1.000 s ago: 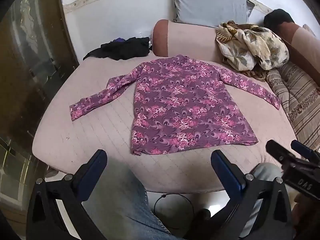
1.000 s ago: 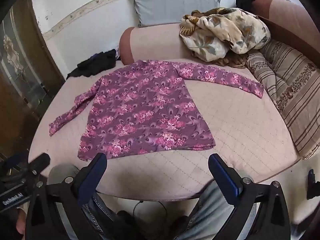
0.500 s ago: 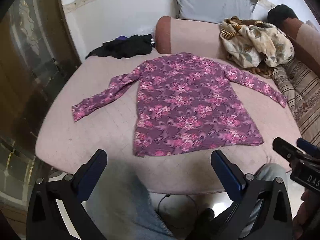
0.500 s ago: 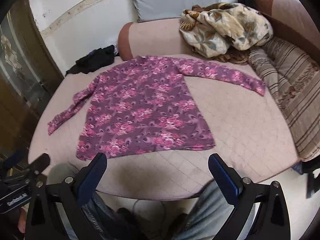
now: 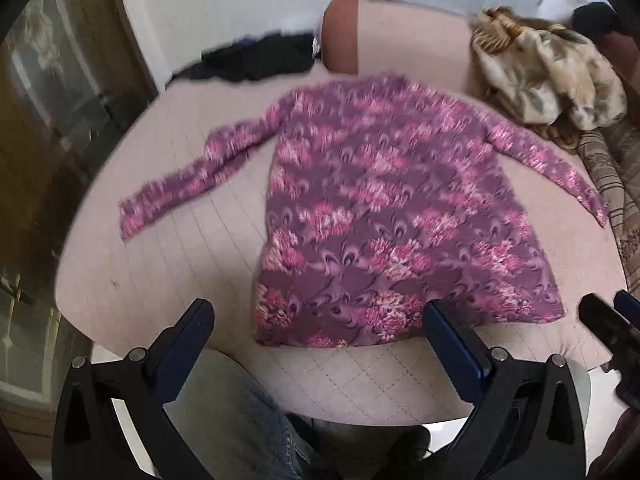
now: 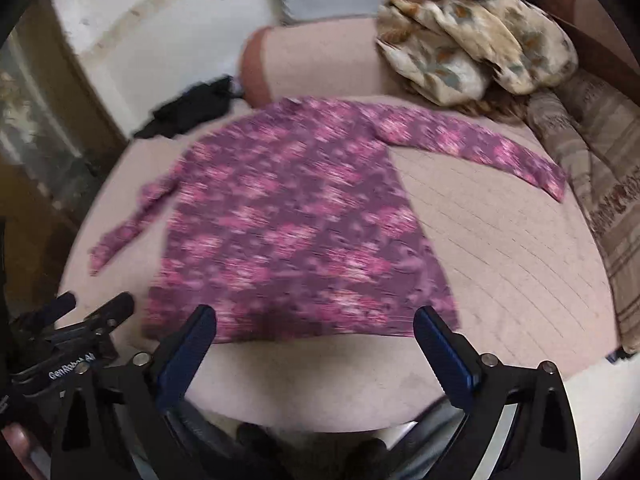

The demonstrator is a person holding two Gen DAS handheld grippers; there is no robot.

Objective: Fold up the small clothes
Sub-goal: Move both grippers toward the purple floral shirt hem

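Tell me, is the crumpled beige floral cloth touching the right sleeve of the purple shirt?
Cannot tell. In the right wrist view the beige floral cloth lies just behind the purple shirt sleeve, but motion blur hides whether any gap separates them. The left wrist view is equally blurred.

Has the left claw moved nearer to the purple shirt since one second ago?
Yes. The left claw has come forward over the bed edge: its right finger now overlaps the purple shirt hem, where bed showed between them before.

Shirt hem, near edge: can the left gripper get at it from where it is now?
Probably yes. The left gripper is open and empty, and the shirt lies flat on the bed with its hem just ahead of the fingertips. Nothing lies between them.
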